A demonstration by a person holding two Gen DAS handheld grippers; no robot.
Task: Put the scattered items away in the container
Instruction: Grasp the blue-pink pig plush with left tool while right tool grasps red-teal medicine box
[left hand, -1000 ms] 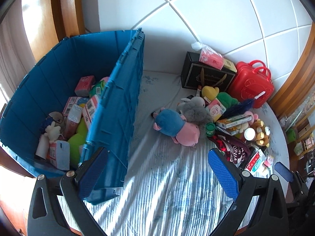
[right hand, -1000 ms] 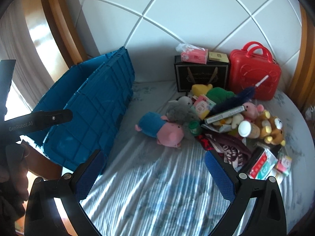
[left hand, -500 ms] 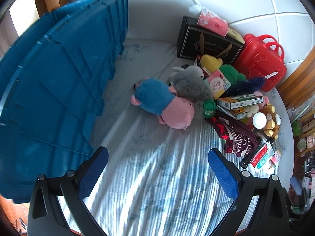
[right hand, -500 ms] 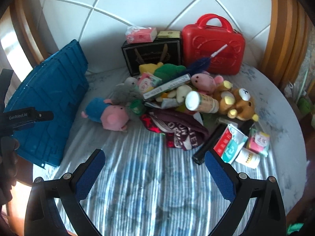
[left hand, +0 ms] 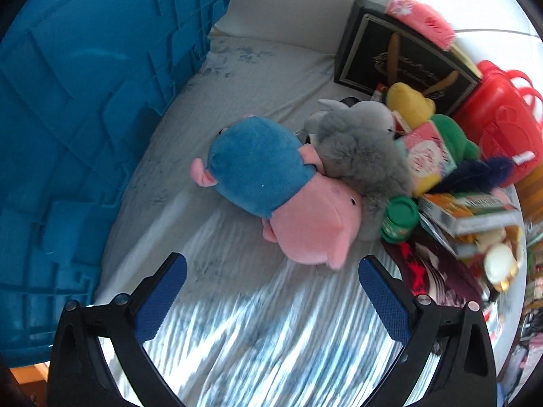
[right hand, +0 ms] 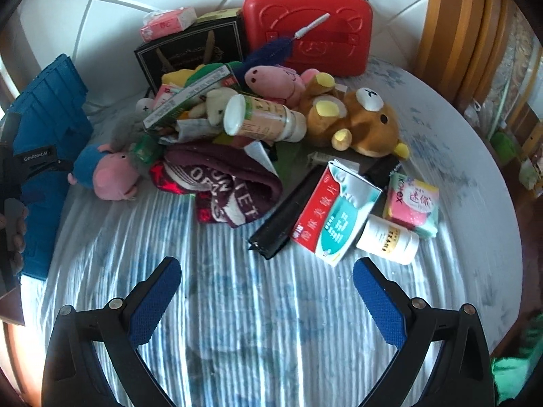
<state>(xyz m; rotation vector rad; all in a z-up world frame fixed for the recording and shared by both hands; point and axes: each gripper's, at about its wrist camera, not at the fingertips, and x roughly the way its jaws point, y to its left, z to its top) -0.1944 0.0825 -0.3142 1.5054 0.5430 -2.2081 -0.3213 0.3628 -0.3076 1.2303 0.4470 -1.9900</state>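
The blue crate [left hand: 68,129] stands at the left, also in the right wrist view [right hand: 44,115]. A blue-and-pink pig plush [left hand: 271,186] lies on the striped sheet just ahead of my open, empty left gripper [left hand: 271,291]. It also shows in the right wrist view [right hand: 105,173]. My right gripper [right hand: 266,291] is open and empty above the sheet, short of a red-and-white box [right hand: 336,213], a black flat case [right hand: 288,210], a white bottle [right hand: 390,240] and a maroon cloth [right hand: 224,186]. A brown bear plush [right hand: 359,122] lies behind them.
A red case [right hand: 305,27], a black box [right hand: 190,54] and a pink tissue pack [right hand: 166,23] stand against the white headboard. A grey plush [left hand: 359,146], a green jar [left hand: 398,218] and boxes are piled at the right. A wooden frame [right hand: 451,40] borders the bed.
My left gripper has swung right and down, from over the crate toward the pig plush. My right gripper has turned right toward the pile of boxes and bottles. Both stay open.
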